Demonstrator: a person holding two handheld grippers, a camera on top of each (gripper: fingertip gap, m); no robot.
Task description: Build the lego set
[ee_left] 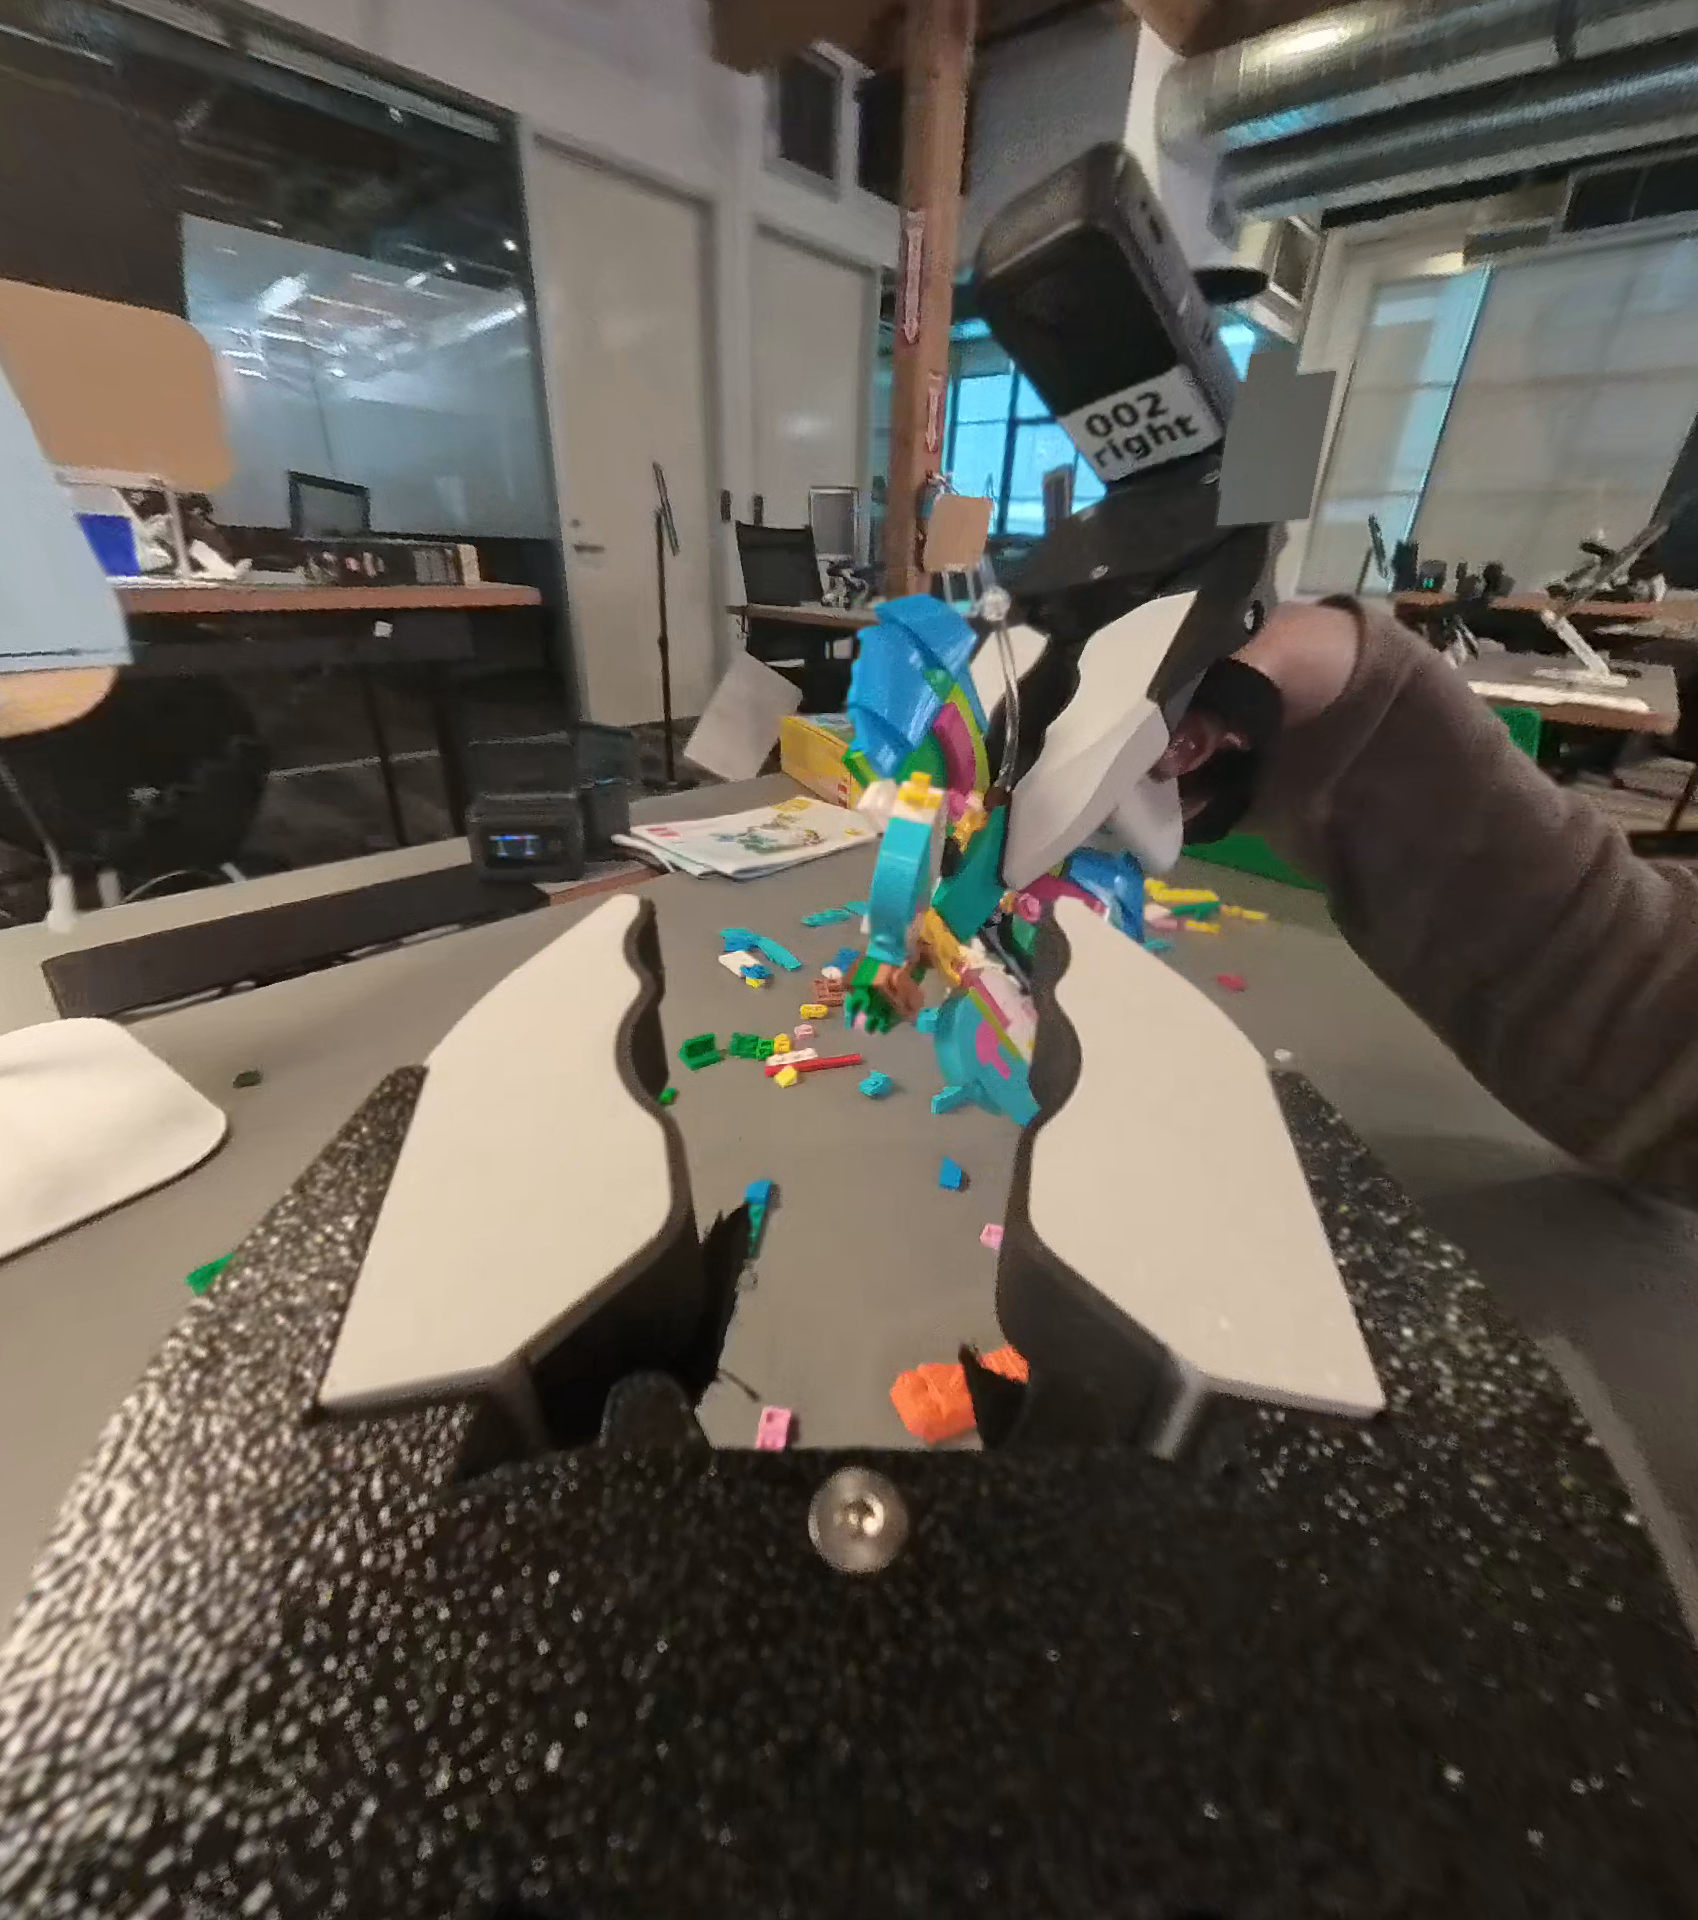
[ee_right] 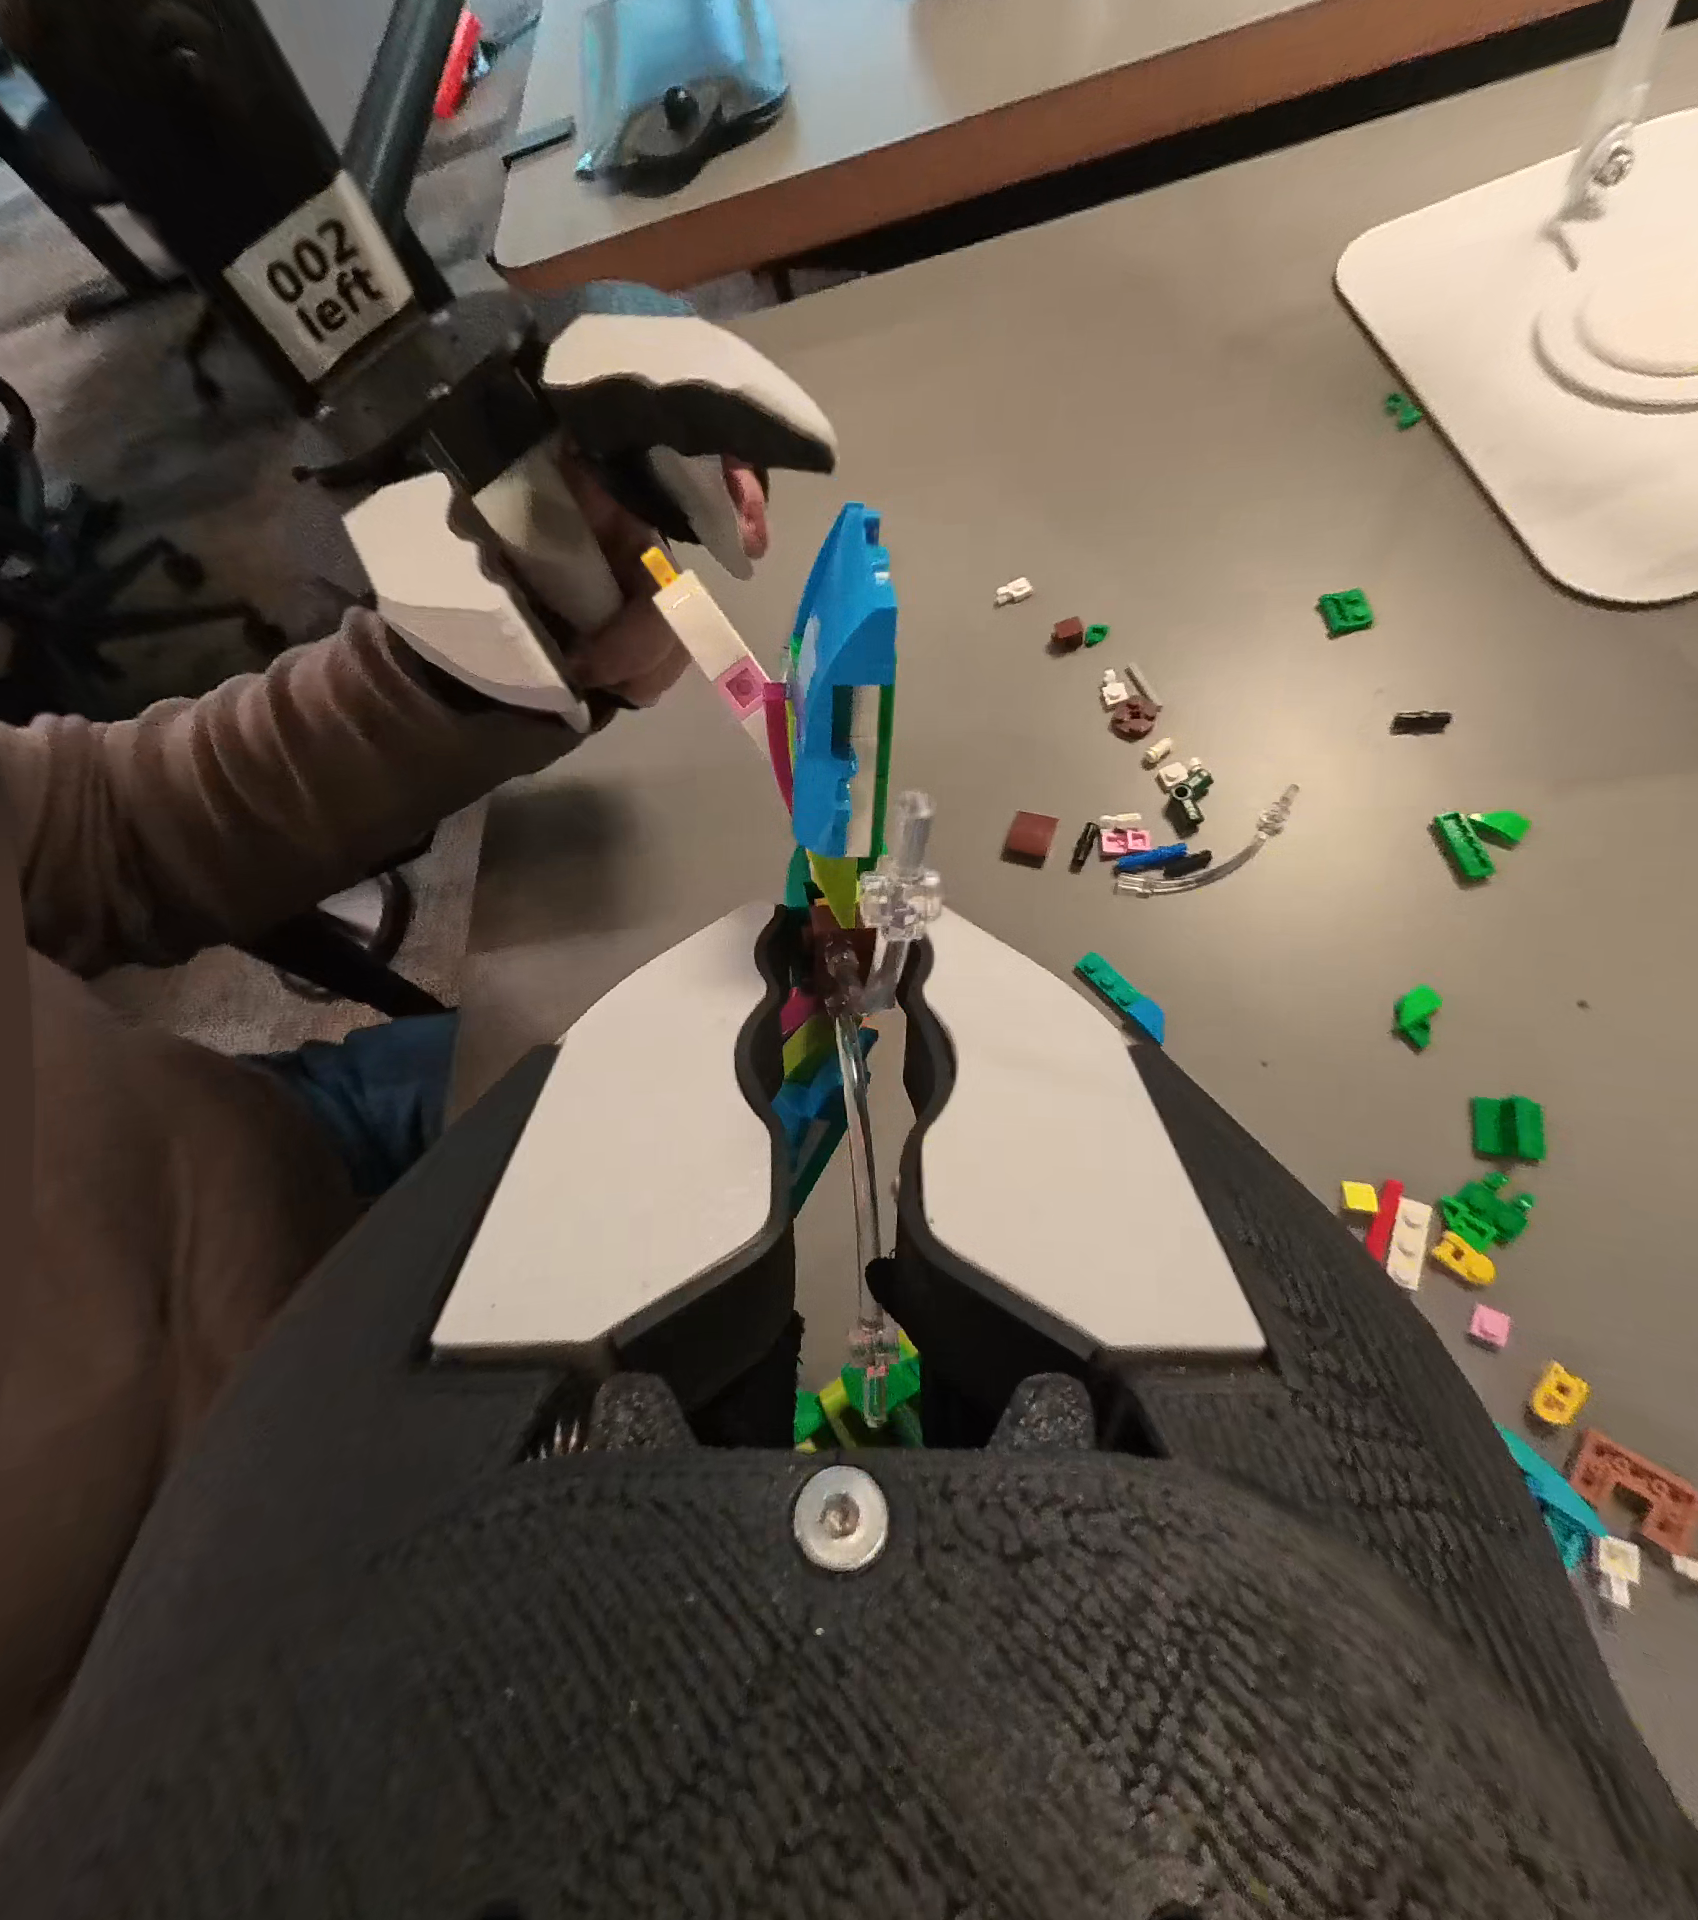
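Observation:
My right gripper point(ee_right: 845, 935) is shut on a partly built lego model point(ee_right: 845, 707) of blue, teal, pink and green pieces with a clear curved rod point(ee_right: 860, 1143). It holds the model upright above the grey table point(ee_right: 1188, 468). In the left wrist view the model point(ee_left: 912, 748) hangs from the right gripper point(ee_left: 1084, 821) just beyond my left fingertips. My left gripper point(ee_left: 850, 920) is open and empty. From the right wrist view the left gripper point(ee_right: 699, 582) sits close to the model's upper left, by a white and pink bar point(ee_right: 710, 644).
Several loose pieces lie scattered on the table point(ee_left: 803, 1049), also shown in the right wrist view point(ee_right: 1157, 810). A teal and pink sub-build point(ee_left: 980, 1049) lies under the model. An orange brick point(ee_left: 938, 1397), a booklet point(ee_left: 751, 831) and a white lamp base point(ee_right: 1603, 343) are nearby. The tips of one gripper are about 8 centimeters away from the tips of the other. The orange brick point(ee_left: 938, 1397) is about equally far from each gripper, around 15 centimeters.

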